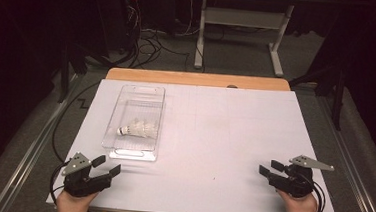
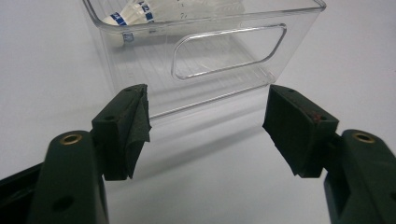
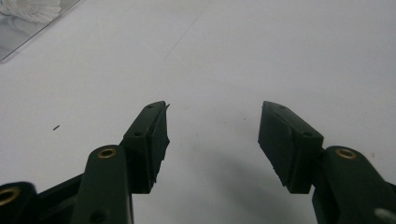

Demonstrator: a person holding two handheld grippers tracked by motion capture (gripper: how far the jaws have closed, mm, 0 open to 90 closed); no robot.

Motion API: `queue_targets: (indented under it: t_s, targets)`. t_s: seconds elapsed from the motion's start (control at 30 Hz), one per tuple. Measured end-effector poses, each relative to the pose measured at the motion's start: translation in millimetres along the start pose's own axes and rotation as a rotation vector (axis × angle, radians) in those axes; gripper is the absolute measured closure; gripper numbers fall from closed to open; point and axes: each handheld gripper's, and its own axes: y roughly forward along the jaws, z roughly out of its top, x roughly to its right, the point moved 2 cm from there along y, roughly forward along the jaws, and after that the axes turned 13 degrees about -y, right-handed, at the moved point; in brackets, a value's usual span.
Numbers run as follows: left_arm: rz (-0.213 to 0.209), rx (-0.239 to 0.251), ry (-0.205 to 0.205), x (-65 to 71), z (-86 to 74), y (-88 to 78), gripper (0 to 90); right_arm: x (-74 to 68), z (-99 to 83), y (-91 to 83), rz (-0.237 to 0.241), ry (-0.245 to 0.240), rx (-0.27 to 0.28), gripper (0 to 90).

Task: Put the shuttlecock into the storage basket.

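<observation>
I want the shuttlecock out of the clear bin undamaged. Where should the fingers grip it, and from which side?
Probably the cork end of the shuttlecock, from above: it lies on its side in the clear bin, whose walls block a level approach, and the skirt looks fragile.

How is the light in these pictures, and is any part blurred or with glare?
High view: the white table is brightly lit, the room behind dark. Left gripper view: the clear bin glints along its edges, and the shuttlecock inside looks soft. Right gripper view: the right tongs cast a faint shadow on the table.
</observation>
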Motion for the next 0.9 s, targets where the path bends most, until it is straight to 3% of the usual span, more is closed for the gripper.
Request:
queue_targets:
  t_s: [0.9]
  targets:
    - [0.0, 0.004, -0.001, -0.7, 0.7, -0.5, 32.1, 7.0, -14.0, -13.5, -0.029, 0.031, 0.021, 42.1]
